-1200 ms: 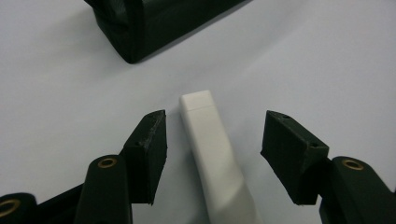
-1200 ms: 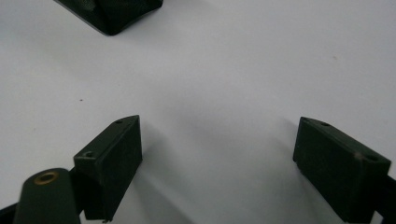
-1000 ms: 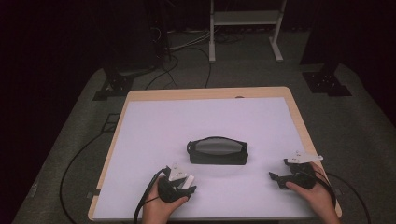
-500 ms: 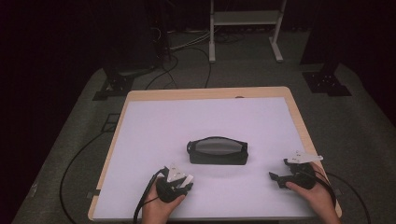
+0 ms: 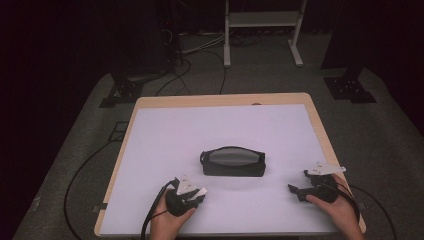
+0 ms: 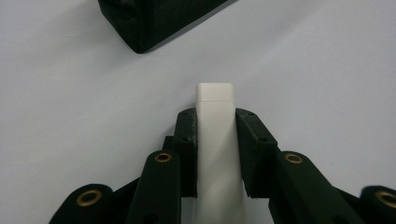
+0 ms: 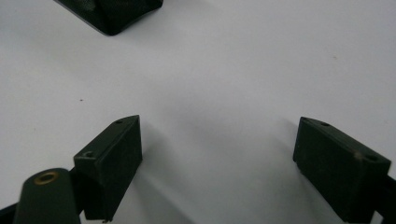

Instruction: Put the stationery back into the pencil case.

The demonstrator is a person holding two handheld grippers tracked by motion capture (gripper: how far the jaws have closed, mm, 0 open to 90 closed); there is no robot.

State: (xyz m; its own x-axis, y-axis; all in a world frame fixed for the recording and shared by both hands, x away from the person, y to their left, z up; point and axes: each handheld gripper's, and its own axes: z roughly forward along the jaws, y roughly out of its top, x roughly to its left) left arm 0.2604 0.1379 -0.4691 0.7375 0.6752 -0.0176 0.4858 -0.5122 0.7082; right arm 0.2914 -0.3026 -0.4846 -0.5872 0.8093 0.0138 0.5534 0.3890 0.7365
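Left gripper [image 6: 215, 140], just closed, clamps a white block [image 6: 215, 100] near the black pouch [image 5: 233, 162]; right gripper [image 7: 217, 158] gapes empty nearby; the pouch's contents are hidden.

The pouch [image 5: 233, 162] is black with a grey panel along its top. The block [image 6: 215, 140] clamped in the left gripper [image 6: 215, 126] is plain white (no pattern on it). Both grippers are black, the left one's pivots ringed in brass; the right gripper [image 7: 219, 158] is black too. The table [image 5: 220, 100] has a pale wooden edge under a white sheet [image 5: 225, 130].
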